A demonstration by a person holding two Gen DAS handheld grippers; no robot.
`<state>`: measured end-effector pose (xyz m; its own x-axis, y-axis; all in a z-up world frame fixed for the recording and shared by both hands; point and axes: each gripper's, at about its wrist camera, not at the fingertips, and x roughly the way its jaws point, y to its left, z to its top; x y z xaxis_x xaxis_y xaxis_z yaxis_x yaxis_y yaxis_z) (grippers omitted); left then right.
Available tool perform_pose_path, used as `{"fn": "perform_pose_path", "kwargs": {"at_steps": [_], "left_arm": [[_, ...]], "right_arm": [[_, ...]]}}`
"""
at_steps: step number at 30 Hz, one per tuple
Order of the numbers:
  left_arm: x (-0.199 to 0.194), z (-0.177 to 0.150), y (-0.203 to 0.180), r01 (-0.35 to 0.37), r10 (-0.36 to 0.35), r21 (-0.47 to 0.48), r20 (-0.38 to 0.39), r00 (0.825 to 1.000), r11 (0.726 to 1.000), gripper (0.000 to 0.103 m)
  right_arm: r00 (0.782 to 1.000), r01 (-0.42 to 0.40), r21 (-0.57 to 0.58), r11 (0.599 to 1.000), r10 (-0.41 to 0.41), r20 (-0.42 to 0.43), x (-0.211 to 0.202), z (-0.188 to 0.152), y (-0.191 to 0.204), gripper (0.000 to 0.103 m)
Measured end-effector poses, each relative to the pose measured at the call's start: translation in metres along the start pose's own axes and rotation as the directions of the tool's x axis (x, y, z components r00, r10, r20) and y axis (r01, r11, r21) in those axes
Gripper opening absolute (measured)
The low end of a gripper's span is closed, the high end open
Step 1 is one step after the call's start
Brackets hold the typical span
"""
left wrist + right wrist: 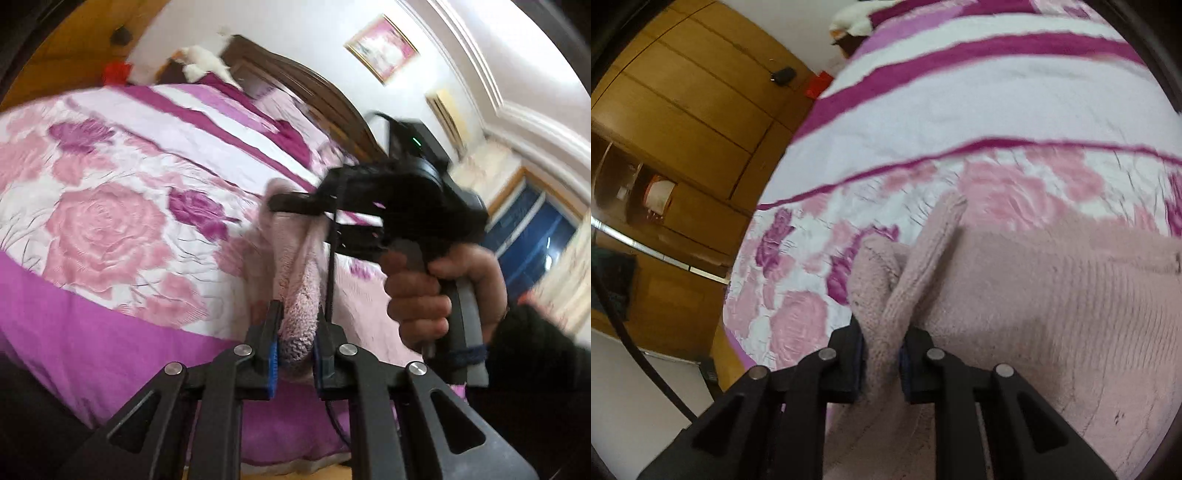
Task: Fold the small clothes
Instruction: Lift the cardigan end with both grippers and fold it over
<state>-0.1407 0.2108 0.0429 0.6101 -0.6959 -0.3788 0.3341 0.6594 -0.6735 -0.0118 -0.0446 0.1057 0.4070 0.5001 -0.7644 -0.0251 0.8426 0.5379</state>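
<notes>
Clearly, both grippers had hold of the same pink knitted garment (1052, 295) above the bed (110, 206). In the left wrist view the left gripper (295, 321) was clamped on a bunched fold of the knit, the cloth squeezed tight between its blue-padded fingers (271, 354) and rising from them toward the other tool. The right gripper (291, 203) appeared further along in that view, blurred, with the person's hand (436, 291) wrapped round its handle and a dark sleeve (535, 350) at the wrist; its fingers pinched the upper edge of the same garment. The right wrist view confirmed the grip: the right gripper (881, 354) was closed on a ridge of the knit, with the rest of the garment spreading broadly to the right, over the flowered pink-and-white bedspread (960, 110). Beyond the bed stood a wooden headboard (306, 88), a framed picture (382, 46) on the wall, and wooden wardrobe doors (683, 110) to the side.
</notes>
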Motion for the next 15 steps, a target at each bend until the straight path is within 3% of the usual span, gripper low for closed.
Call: {"fn": "perform_pose_path", "kwargs": {"at_steps": [2,5,10,15], "left_arm": [[-0.004,0.006,0.018,0.064,-0.063,-0.103,0.013,0.998,0.993,0.000],[-0.013,0.014,0.034,0.082,-0.072,-0.191,0.058,0.996,0.978,0.000],[-0.029,0.017,0.067,0.184,-0.162,-0.346,0.090,0.983,0.920,0.000],[-0.043,0.021,0.078,0.183,-0.142,-0.363,0.137,0.980,0.914,0.000]], "right_arm": [[1.000,-0.021,0.000,1.000,0.021,0.012,-0.001,0.005,0.009,0.016],[0.998,-0.068,0.000,0.998,0.068,0.017,0.001,0.007,0.017,0.016],[0.994,-0.106,-0.033,0.994,0.106,-0.003,0.027,0.005,0.041,0.015],[0.991,-0.131,-0.034,0.991,0.130,-0.041,0.049,0.003,0.057,0.016]]}}
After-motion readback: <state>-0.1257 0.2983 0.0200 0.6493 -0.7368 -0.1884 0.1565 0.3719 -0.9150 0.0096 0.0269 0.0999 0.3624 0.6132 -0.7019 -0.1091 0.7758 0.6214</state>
